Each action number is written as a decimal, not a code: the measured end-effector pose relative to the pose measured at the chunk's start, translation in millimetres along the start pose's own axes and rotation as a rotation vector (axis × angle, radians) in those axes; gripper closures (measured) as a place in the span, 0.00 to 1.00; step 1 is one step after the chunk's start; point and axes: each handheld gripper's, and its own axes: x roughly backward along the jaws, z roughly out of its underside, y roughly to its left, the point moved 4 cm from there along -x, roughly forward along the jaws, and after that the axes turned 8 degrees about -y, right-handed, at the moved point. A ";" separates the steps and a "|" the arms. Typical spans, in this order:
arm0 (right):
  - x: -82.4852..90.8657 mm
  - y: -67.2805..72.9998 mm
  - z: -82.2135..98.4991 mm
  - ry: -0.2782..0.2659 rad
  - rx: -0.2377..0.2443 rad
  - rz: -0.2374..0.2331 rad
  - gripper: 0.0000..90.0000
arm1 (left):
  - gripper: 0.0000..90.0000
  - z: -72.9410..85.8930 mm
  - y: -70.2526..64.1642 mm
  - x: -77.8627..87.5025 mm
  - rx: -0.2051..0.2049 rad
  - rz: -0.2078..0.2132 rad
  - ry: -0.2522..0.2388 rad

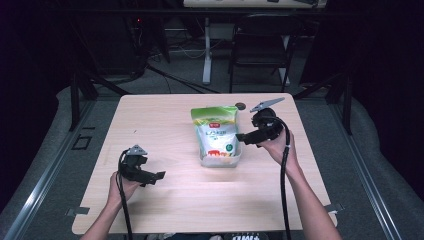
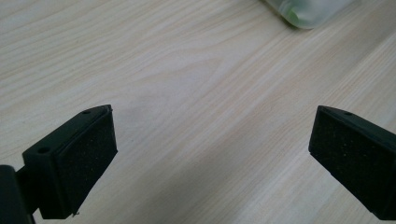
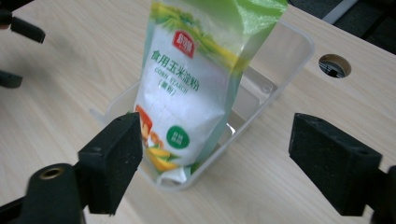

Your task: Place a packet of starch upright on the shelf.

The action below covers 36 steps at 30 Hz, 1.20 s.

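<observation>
Light wood desk (image 1: 165,200) w/ rounded corners, a small round cable hole (image 3: 335,65) near its far edge.

On it, approx centre-right: a clear plastic tub (image 1: 235,159), rectangular, long side running away from the person. Standing in the tub is a corn starch pouch (image 1: 216,134), green top, white body w/ red logo; it sits at the near end of the tub and leans back toward the far end, top edge sticking well above the rim. Right claw view shows the far half of the tub bare behind the pouch.

Right claw (image 1: 241,138) is held just beside the pouch's right side, pointing left at it, hand (image 1: 276,146) raised off the desk. Jaws stand wide apart, nothing between the pads; pouch and tub sit ahead of them, not touched.

Left claw (image 1: 159,176) is low over bare desk at front left, well apart from the tub, hand (image 1: 122,187) resting near the desk. Jaws also spread wide, empty; in the left claw view just wood grain lies between them, w/ a corner of the tub at the top edge.
</observation>
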 end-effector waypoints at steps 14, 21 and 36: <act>65.4 12.9 47.5 0.066 0.031 0.042 0.10 | 0.01 -0.3 -0.8 -0.8 0.007 0.002 -0.006; 74.0 9.8 99.8 0.118 -0.012 0.092 0.04 | 0.00 -0.3 -0.5 -0.5 0.006 0.003 -0.002; 59.1 11.1 176.4 0.152 -0.146 -0.011 0.00 | 0.00 -1.1 -0.4 -1.3 -0.002 -0.003 -0.012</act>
